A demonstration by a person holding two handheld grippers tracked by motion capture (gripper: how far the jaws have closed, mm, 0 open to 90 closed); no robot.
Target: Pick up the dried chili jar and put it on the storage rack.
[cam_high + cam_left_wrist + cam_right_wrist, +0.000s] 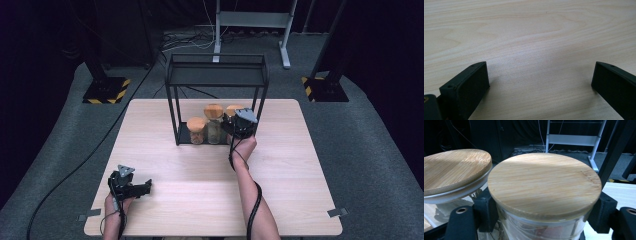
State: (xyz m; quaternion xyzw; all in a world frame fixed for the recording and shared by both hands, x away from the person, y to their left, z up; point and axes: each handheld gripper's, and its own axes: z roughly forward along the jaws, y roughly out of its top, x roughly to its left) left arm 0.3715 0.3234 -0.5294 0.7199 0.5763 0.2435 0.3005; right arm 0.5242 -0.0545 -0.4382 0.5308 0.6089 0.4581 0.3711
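Three glass jars with wooden lids stand on the bottom shelf of a black wire rack [217, 75]. My right gripper [240, 127] reaches in at the rack's right end and is shut on the right jar [233, 109], partly covering it. In the right gripper view that jar [544, 182] sits between the jaws, which press on its glass body just under the lid. The middle jar [454, 168] stands close to its left. My left gripper [145, 187] rests low at the table's front left, open, with bare wood between its jaws [540, 77].
The short left jar [196, 129] and taller middle jar [213, 120] stand close together in the rack. The wooden table [200, 170] stretches in front of the rack. On the floor behind are a white stand [252, 20] and striped bases [105, 90].
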